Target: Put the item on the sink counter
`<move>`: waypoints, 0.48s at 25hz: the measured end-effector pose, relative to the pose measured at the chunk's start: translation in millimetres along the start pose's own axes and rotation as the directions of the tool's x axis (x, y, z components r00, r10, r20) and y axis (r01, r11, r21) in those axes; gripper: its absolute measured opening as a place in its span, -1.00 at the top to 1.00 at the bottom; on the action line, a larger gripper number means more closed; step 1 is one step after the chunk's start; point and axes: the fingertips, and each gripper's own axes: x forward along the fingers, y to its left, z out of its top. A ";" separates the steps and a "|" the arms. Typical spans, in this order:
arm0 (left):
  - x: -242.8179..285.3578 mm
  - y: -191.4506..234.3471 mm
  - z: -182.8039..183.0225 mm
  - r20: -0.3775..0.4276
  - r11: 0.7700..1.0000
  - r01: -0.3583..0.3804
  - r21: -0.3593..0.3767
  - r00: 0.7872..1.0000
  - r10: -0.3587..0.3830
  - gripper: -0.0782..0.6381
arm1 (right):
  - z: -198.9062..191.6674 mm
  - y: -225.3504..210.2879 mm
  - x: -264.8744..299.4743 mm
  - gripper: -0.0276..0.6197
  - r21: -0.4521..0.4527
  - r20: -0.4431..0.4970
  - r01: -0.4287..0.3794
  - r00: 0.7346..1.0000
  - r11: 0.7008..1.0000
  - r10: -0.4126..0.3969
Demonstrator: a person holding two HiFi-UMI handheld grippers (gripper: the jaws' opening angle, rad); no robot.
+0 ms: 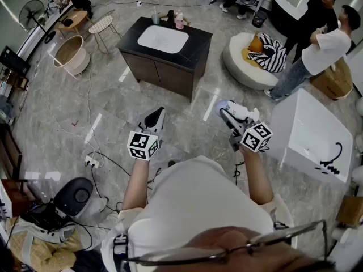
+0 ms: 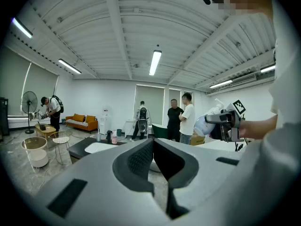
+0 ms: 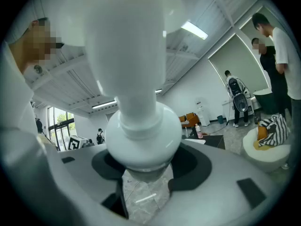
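The item is a white pump bottle [image 1: 232,111], and my right gripper [image 1: 228,117] is shut on it, held level above the floor. In the right gripper view the bottle [image 3: 136,102] fills the middle, its round body seated between the dark pads. My left gripper [image 1: 154,119] is shut with nothing in it; its pads [image 2: 141,159] meet. The sink counter [image 1: 195,45], a dark cabinet with a white basin, stands a few steps ahead. It also shows in the left gripper view [image 2: 80,147] and, far off, in the right gripper view [image 3: 214,140].
A pink bottle [image 1: 179,20] and a cup [image 1: 155,18] stand at the counter's back edge. A white bathtub [image 1: 311,134] is at the right, with a round white seat [image 1: 245,67] beyond it and two people [image 1: 317,35] standing by. Cables and a power strip [image 1: 91,162] lie on the floor at left.
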 end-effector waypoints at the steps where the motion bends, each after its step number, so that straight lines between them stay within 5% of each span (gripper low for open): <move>1: 0.2 -0.6 1.5 0.000 1.000 0.001 0.000 1.000 -0.001 0.77 | 1.4 0.6 0.0 0.12 0.001 -0.001 0.000 1.000 1.000 0.000; 12: -9.2 2.7 0.6 0.010 1.000 0.009 -0.005 1.000 -0.009 0.77 | -2.5 14.6 3.1 0.12 0.008 -0.007 -0.011 1.000 1.000 0.011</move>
